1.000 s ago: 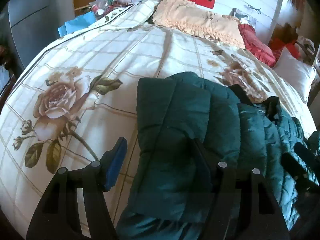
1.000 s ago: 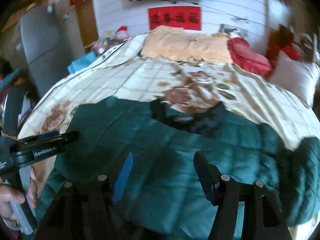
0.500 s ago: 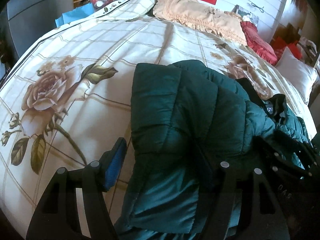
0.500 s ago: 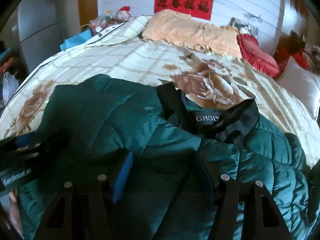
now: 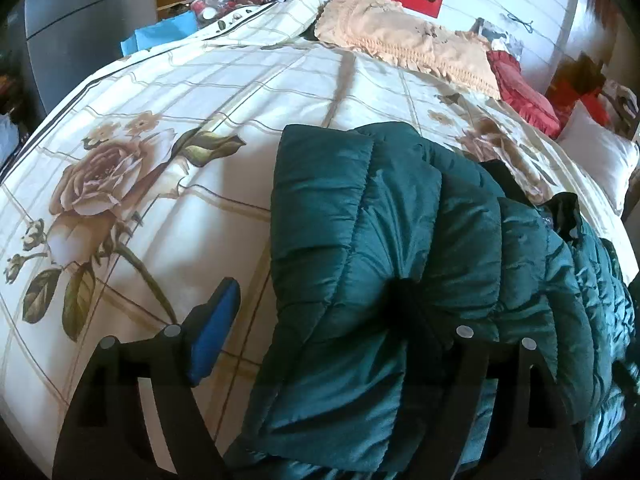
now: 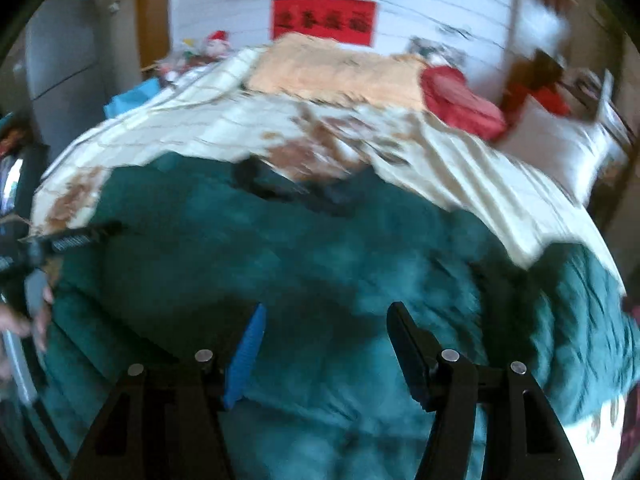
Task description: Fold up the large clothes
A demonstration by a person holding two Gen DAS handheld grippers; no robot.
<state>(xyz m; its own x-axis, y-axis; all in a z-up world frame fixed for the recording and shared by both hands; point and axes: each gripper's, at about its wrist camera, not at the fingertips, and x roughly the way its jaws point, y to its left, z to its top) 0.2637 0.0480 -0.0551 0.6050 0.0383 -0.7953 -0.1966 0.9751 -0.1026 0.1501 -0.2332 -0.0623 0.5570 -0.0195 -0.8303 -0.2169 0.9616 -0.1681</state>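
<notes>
While opening, left tool (image 5: 316, 312) wider.

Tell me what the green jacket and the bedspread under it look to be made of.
Green jacket: likely nylon or polyester shell, padded; slight sheen and puffy quilted channels. Bedspread: seemingly matte woven cotton or blend, cream with printed roses and grid lines, no shine.

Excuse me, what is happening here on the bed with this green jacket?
A person is folding a dark green puffer jacket on a bed with a floral quilt, holding a gripper in each hand. One side of the jacket is already folded over. The left gripper is opening, its jaws astride the folded edge. The right gripper hangs open above the jacket; that view is blurred.
</notes>
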